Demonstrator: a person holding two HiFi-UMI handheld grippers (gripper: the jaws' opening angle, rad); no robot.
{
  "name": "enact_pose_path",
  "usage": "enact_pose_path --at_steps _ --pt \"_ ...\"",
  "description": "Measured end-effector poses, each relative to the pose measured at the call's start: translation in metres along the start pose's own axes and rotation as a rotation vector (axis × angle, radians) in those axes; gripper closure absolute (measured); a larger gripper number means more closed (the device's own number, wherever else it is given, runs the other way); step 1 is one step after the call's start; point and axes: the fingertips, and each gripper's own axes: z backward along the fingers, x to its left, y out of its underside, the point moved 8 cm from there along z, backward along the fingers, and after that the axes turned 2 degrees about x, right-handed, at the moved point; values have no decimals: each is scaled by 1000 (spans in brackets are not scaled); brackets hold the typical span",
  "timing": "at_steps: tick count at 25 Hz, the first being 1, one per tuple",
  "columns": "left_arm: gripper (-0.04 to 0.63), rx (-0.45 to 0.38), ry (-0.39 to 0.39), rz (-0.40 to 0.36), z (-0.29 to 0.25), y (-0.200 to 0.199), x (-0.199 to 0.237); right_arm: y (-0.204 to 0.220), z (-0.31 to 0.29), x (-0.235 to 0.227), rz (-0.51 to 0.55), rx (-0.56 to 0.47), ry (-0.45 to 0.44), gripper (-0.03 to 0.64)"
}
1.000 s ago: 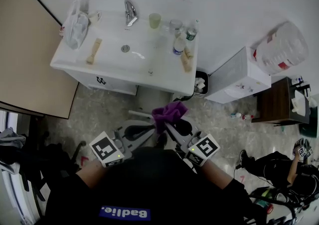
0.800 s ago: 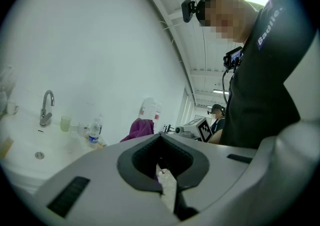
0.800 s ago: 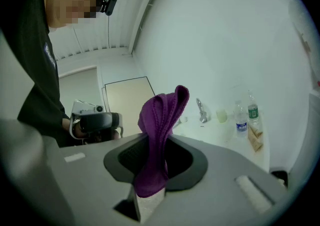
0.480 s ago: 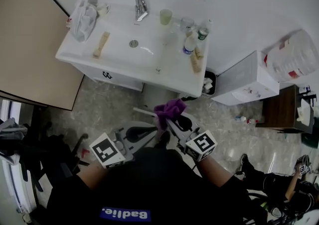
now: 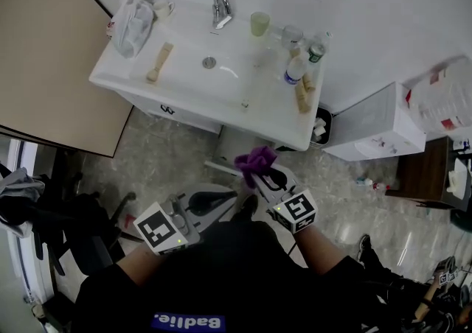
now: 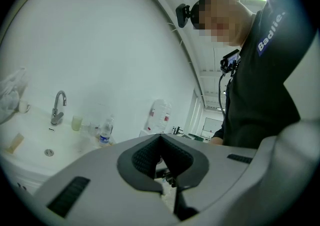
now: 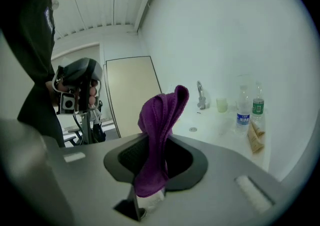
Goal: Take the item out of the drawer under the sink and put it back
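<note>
right gripper [image 7: 155, 164]: jaws clamped on a purple cloth [image 7: 161, 120], which stands up out of the pads in a folded crest, with a short tail hanging below them. left gripper [image 6: 161, 162]: jaws together at the tips, nothing between them. the cloth is clear of every surface and is carried in the air in front of the sink cabinet [image 5: 171, 109], below the level of the sink [image 5: 181, 72]. assessment: the take-out half appears done and the put-back half is outstanding. whether the drawer stands open cannot be told from the head view. pose: the right gripper is held out from the person's torso and tipped slightly downward toward the cabinet. the left gripper sits level just beside it, on the person's left and nearer the body, idle. both forearms are drawn in close under the head camera.
</note>
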Motion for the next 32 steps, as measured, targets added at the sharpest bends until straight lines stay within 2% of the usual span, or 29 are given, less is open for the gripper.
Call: enact_pose_path --at_steps 8,16,28,32 --pt "606 -5 -36 3 3 -4 7 43 -36 -26 89 156 9 534" --pt "606 -2 -49 21 6 3 16 78 -68 -44 135 275 21 534" --pt "606 0 -72 55 7 11 33 163 -118 -84 87 503 36 534" --pt "606 19 -71 57 4 18 38 190 -142 -98 119 578 27 533"
